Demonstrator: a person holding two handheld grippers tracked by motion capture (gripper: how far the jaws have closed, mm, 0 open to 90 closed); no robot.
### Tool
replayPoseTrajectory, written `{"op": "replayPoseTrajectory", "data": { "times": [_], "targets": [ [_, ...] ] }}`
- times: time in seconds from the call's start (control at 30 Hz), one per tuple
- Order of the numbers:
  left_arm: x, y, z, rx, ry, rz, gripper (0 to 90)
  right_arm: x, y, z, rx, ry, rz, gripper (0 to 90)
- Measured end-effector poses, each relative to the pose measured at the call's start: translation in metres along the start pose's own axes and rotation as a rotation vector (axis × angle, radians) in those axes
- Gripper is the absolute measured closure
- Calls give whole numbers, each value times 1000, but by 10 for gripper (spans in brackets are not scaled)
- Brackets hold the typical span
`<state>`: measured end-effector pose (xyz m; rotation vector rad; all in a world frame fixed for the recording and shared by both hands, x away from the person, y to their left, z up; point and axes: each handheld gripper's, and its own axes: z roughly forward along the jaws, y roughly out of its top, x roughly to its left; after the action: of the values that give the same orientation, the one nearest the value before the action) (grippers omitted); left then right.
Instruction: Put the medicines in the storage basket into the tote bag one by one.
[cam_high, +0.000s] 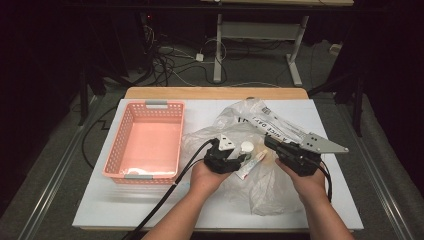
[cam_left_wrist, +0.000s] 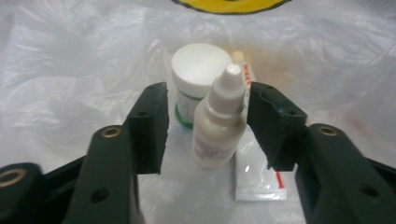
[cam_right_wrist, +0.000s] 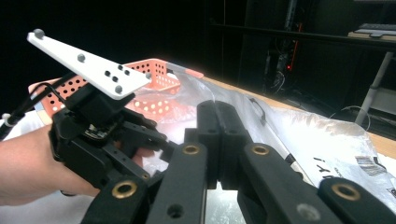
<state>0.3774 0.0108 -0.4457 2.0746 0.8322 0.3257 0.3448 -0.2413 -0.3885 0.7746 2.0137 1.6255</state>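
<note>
The left gripper (cam_left_wrist: 208, 121) stood with its jaws apart around a small dropper bottle (cam_left_wrist: 218, 126), a gap showing on each side, so the bottle was loose, not gripped. The bottle lay on a clear plastic bag (cam_high: 265, 185) beside a white-capped jar (cam_left_wrist: 198, 77) and a flat tube (cam_left_wrist: 259, 179). The right gripper (cam_right_wrist: 218, 140) was clenched tight on a fold of the bag. A pink basket (cam_high: 145, 142) sat well left, near the table (cam_high: 100, 210) edge, with bare tabletop in front.

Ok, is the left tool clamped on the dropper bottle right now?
No, in the left gripper view the dropper bottle stands between the left tool's jaws with a clear gap on each side.
</note>
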Motion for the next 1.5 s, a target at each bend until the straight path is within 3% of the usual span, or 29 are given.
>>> {"op": "replayPoseTrajectory", "data": {
  "times": [0.27,0.47,0.67,0.83,0.9,0.97,1.03,1.23,1.5],
  "targets": [
    [-4,-8,-27,-49,-2,17,392,0,-1,1,2,3,-3,900],
    [-12,-30,-46,-38,-26,22,391,0,0,-1,-1,-4,1,900],
    [-18,-54,-46,31,-39,23,354,0,-1,-1,5,-9,1,900],
    [-21,-63,-31,106,-70,14,299,0,-1,-2,6,-11,4,900],
    [-23,-62,-22,149,-91,-3,221,-1,-2,-3,9,-12,3,900],
    [-29,-62,-14,182,-93,8,174,-2,-2,-4,6,-12,3,900],
    [-39,-61,-11,209,-51,68,128,-2,-3,-6,7,-18,12,900],
    [-47,-65,-15,186,-53,64,306,-2,-3,-10,4,-22,8,900],
    [-47,-67,-18,158,-49,56,655,2,-2,-10,9,-21,0,900]
  ]
}}
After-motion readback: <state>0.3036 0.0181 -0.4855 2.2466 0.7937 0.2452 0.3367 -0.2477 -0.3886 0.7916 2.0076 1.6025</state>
